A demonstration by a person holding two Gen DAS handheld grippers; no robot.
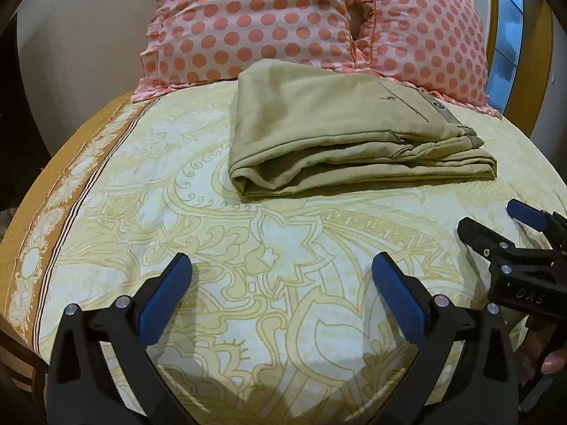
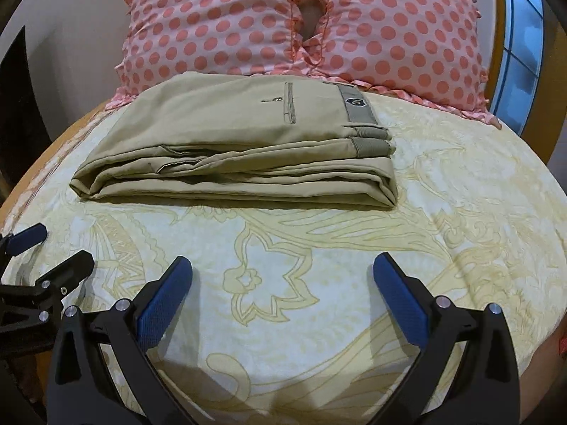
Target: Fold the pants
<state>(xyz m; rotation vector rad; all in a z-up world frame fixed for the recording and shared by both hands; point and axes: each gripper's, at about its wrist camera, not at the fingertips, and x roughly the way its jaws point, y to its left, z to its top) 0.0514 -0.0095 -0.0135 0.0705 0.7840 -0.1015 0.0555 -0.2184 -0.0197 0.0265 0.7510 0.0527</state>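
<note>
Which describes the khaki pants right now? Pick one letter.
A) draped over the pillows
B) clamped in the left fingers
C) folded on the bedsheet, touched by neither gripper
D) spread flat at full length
C: the pants lie as a folded stack on the bedsheet, with the left gripper and right gripper both open and short of them.

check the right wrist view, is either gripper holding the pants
No, the folded pants lie alone on the bed; both grippers are open and short of them.

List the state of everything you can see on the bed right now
Pants: folded into a flat bundle, lying on the bedsheet.
Left gripper: open, empty.
Right gripper: open, empty.
Pillows: propped upright behind the pants.
Bedsheet: spread flat.
</note>
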